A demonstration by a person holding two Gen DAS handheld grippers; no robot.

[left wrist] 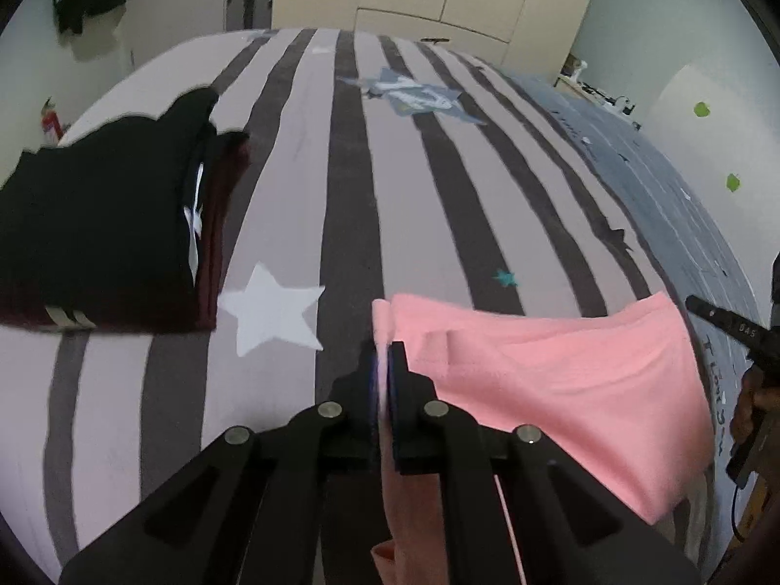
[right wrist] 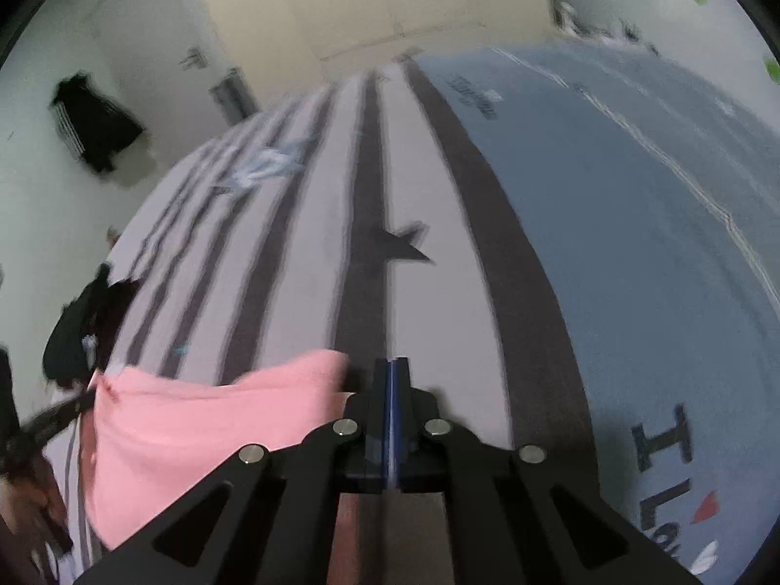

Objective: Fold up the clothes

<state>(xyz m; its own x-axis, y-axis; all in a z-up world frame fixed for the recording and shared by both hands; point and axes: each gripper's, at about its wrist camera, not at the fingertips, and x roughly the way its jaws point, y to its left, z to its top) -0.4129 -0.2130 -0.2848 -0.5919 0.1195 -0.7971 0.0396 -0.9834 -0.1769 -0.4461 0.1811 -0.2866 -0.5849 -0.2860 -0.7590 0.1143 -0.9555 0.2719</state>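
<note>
A wide bed under a striped grey-and-dark sheet with printed stars [left wrist: 302,185] fills most of the room in front of me, with a plain blue-grey cover [right wrist: 633,243] along its right side. On the near part of the bed a soft pink cotton garment [left wrist: 560,380] is stretched between the two tools, its long axis running left to right across the stripes, the cloth smooth but sagging in the middle. To the left sits a folded stack of black and maroon clothes [left wrist: 97,234], well apart from it. The black left gripper [left wrist: 382,356] has its jaws pinching the pink garment's left edge. The black right gripper [right wrist: 391,370] is pressed together at the garment's right edge; whether cloth is caught there I cannot tell.
</note>
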